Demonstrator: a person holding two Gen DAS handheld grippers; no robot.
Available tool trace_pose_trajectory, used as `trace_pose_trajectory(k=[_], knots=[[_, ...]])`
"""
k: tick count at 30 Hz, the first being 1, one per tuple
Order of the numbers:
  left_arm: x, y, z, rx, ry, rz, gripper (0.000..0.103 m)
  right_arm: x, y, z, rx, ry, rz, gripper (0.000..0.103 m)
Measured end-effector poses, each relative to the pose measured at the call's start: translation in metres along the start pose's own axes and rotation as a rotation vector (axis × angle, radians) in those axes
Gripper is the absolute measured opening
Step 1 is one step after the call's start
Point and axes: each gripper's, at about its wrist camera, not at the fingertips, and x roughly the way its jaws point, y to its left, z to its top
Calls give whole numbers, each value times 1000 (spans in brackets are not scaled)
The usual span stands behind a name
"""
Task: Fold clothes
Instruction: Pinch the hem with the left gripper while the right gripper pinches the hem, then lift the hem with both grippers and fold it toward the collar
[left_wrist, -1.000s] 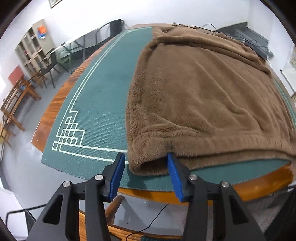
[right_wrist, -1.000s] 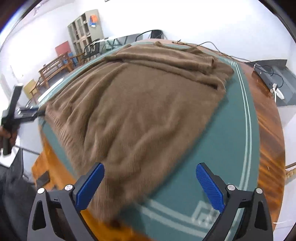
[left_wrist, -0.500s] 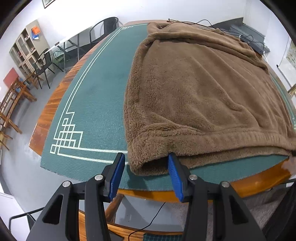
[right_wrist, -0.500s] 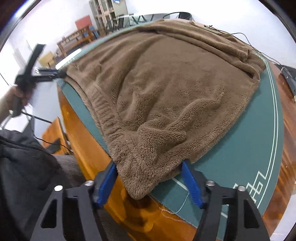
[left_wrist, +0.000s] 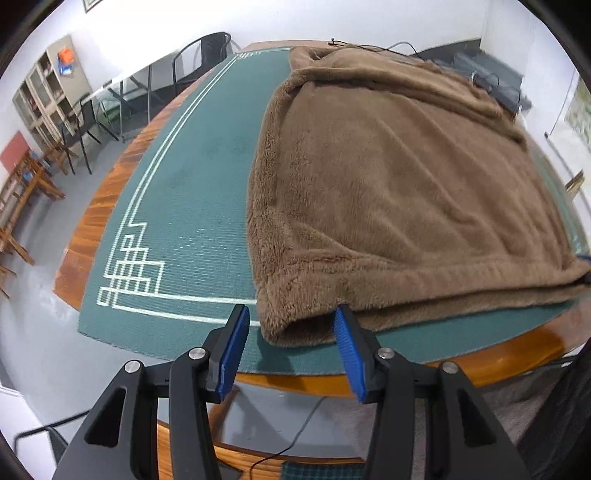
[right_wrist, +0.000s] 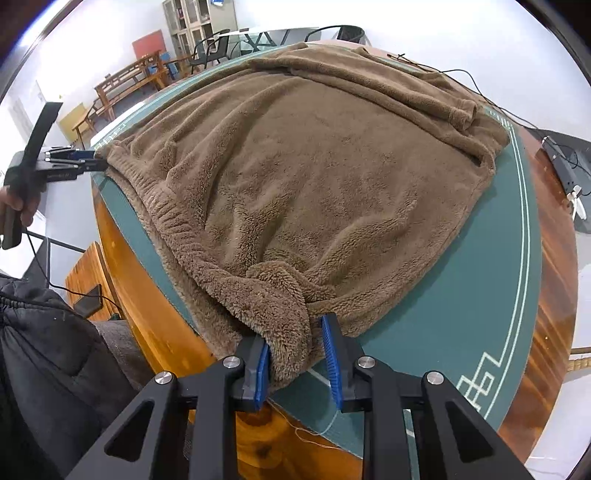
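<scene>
Brown fleece garment (right_wrist: 314, 177) spread flat on green felt mat (left_wrist: 192, 192) covering round wooden table (right_wrist: 147, 325). Near right hem corner bunched between closing right gripper (right_wrist: 295, 363) jaws. Left gripper (left_wrist: 290, 343) half-open around near left corner, unclenched, likely poised for fold.

Each camera rides just behind its claw, angled steeply down across the counter (left_wrist: 110, 229). The left view sits close over the brown garment (left_wrist: 388, 192) at its near corner, facing 12 o'clock. The right view hovers at the opposite near corner; both share the garment, and the left claw (right_wrist: 88, 162) appears at 9 o'clock.
</scene>
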Motion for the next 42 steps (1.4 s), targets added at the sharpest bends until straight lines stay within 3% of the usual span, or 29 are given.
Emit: trace_pose_trajectory(k=[2, 4, 5, 6, 7, 11, 19, 29, 36, 42], knots=[[7, 3, 3, -27, 22, -23, 52, 1, -2, 0, 6, 2, 2, 27], [12, 7, 7, -60, 25, -61, 40, 2, -4, 0, 14, 4, 10, 27], [9, 11, 10, -77, 21, -63, 30, 1, -6, -2, 16, 5, 12, 27], [6, 15, 13, -93, 16, -64, 26, -1, -8, -4, 19, 5, 12, 27], [4, 19, 16, -109, 12, -65, 12, -2, -10, -4, 24, 5, 10, 27], [-15, 43, 28, -198, -27, -148, 11, -10, -21, -4, 66, -11, 12, 27], [-58, 27, 80, -83, -153, -126, 11, -39, -37, 13, 120, -104, -51, 27], [-117, 14, 204, 2, -390, -187, 11, -107, -72, 71, 208, -355, -259, 27], [-109, 19, 306, -36, -419, -282, 11, -139, -113, 146, 257, -501, -417, 27], [-67, 10, 390, 3, -403, -304, 11, -133, -157, 211, 312, -521, -504, 27]])
